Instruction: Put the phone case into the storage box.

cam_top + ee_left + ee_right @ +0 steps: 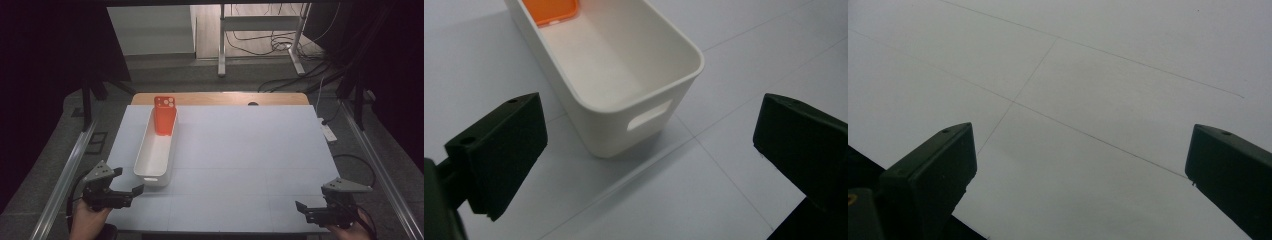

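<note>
Left gripper [129, 189] sits at the near-left corner of the table [240, 165], held in the person's left hand [89, 220], jaws spread wide apart with nothing between them. It points at the near end of the white bin [156, 150], close to it but not touching; in the left gripper view the bin [624, 90] lies straight ahead between the two black jaws, its slotted handle cutout facing the camera. The bin is long and narrow, standing upright on the left half of the white table surface, running from near to far. An orange phone case [165, 116] stands tilted in the bin's far end, leaning on the far wall with its camera cutout sticking up above the rim; the left gripper view catches its lower edge [551, 11] resting on the bin floor. The rest of the bin floor looks bare, though the high view is dim so I can't be fully sure. Right gripper [306, 210] is at the near-right corner, held in the right hand [350, 231], well apart from the bin and case. Its jaws are also spread wide with nothing gripped; the right gripper view looks down on bare white table [1088, 90] with faint grid lines.
</note>
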Motion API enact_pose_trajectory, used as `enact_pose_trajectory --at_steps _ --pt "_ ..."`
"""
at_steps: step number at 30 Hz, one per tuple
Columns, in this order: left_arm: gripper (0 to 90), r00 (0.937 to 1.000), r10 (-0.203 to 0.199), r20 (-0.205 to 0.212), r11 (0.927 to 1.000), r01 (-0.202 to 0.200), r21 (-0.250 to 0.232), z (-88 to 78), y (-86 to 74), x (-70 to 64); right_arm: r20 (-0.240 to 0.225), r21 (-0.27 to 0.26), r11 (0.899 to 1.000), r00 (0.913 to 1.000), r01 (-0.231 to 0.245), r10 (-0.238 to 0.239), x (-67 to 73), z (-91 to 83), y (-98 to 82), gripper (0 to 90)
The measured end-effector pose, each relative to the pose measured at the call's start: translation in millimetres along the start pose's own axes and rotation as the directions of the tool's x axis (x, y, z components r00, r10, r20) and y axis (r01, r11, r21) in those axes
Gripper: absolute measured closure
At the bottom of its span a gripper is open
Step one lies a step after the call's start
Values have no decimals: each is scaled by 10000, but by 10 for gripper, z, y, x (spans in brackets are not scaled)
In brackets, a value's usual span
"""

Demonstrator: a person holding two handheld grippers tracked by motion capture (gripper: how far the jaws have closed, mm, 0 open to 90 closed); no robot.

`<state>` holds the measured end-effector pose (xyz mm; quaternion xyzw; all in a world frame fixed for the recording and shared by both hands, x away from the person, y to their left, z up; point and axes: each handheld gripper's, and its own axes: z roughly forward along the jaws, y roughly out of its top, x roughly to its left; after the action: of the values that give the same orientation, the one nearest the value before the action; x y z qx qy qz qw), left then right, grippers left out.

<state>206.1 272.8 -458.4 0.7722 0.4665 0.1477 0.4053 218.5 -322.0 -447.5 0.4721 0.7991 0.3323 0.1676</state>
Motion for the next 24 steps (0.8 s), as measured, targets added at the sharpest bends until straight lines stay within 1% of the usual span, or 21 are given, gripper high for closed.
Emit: enact_pose_trajectory --at_steps 8,21,24 --pt "16 10000 22 -80 10000 -22 59 -36 -57 -7 4 9 10000 10000 5 -5 1 1 0 0" --pt "16 9997 -63 -254 9994 71 335 -69 -134 -12 6 18 10000 10000 -1 1 1 2 0 0" --pt "16 9996 -32 -271 9992 43 396 -69 -143 -11 9 25 10000 10000 -2 2 1 2 1 0"
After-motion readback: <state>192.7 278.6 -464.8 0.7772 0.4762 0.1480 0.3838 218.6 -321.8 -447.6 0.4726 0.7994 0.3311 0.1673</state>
